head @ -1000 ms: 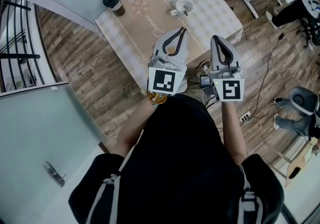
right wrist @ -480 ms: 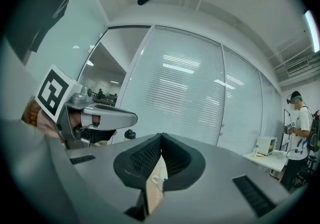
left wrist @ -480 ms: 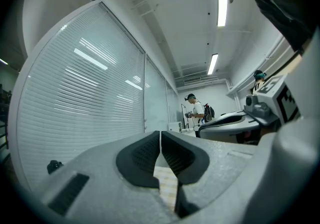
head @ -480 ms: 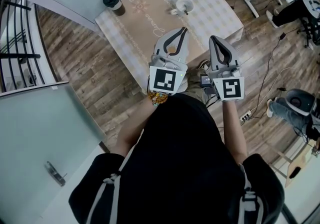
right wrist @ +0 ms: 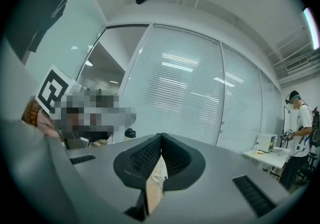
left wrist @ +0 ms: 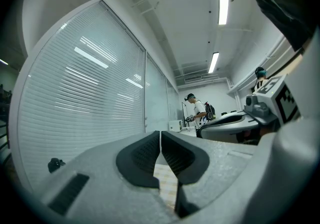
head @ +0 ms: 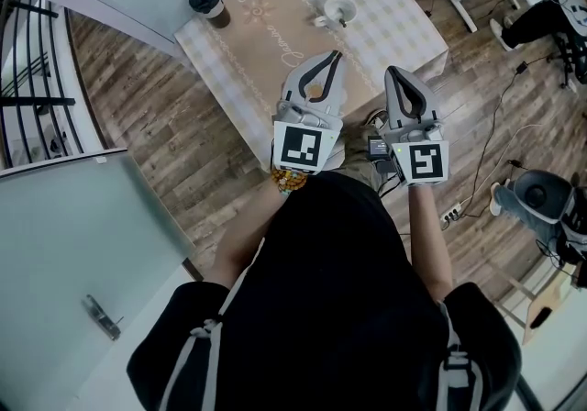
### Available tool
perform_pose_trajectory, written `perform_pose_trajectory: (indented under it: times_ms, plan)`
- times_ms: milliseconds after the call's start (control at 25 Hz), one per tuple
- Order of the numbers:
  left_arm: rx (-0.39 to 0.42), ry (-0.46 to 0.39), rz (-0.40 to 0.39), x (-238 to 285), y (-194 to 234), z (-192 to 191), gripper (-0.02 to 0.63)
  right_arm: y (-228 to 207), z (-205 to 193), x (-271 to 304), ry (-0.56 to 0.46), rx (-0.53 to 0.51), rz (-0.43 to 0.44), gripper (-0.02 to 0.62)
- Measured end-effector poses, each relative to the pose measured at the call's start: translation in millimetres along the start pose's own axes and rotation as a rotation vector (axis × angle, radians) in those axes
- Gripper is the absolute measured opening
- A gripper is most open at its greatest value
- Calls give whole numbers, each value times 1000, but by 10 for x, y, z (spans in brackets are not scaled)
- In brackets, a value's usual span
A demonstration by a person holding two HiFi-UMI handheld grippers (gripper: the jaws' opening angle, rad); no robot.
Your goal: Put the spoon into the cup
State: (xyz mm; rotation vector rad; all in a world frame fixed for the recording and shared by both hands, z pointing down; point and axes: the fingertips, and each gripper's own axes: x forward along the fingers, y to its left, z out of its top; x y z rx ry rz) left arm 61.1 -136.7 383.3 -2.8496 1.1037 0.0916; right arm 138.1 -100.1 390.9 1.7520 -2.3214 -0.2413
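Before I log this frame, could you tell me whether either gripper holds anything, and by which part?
Nothing is held: the left gripper and the right gripper both have jaws closed together, empty.

The left claw (head: 336, 54) and the right claw (head: 393, 71) are held side by side, close in front of the torso and slightly apart, both pointed toward the far side. Their marker cubes, left (head: 302, 147) and right (head: 421, 163), are turned up toward the head. The left forearm (head: 249, 227) and the right forearm (head: 429, 244) are drawn in from the shoulders with the elbows bent. In the left gripper view the jaws are seen pressed together at the tips, with nothing gripped. In the right gripper view the jaws are likewise seen closed tip to tip and empty.
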Motion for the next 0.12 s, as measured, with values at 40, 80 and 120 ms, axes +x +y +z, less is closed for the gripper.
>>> perform_pose_trajectory:
  times_ms: [40, 80, 120]
  plan:
    - [5, 0, -3, 7, 1, -3, 23, -10, -4, 6, 7, 7, -4, 8]
    - [11, 1, -6, 14, 1, -7, 23, -19, -10, 11, 13, 14, -8, 7]
    - [17, 1, -10, 20, 1, -10, 23, -27, -17, 16, 19, 22, -12, 8]
